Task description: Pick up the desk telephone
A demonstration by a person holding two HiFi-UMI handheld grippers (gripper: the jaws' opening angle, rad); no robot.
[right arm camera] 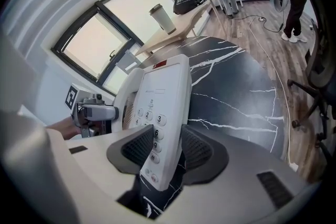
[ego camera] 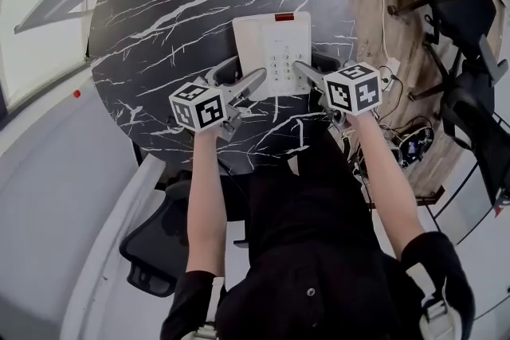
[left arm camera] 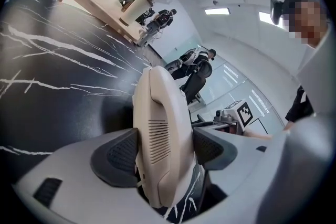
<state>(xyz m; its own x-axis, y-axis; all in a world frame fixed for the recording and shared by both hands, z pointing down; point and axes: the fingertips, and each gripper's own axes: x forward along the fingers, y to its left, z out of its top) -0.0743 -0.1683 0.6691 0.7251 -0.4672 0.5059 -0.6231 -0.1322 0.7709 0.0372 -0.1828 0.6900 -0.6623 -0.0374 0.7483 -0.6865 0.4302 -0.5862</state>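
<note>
The cream desk telephone (ego camera: 271, 52) lies on the round black marble table (ego camera: 159, 28), handset on its left side and keypad on its right. My left gripper (ego camera: 243, 77) comes in from the near left. In the left gripper view the handset (left arm camera: 160, 134) stands between the jaws with both dark pads against its sides. My right gripper (ego camera: 307, 69) reaches the phone's near right corner. In the right gripper view the keypad edge of the telephone (right arm camera: 163, 113) sits between the pads, one on the key face and one on the underside.
Black office chairs (ego camera: 470, 28) and cables (ego camera: 402, 139) stand on the wooden floor to the right of the table. A wooden desk with a paper cup (right arm camera: 161, 17) is beyond the table by the window. Another person (left arm camera: 307, 60) stands beside it.
</note>
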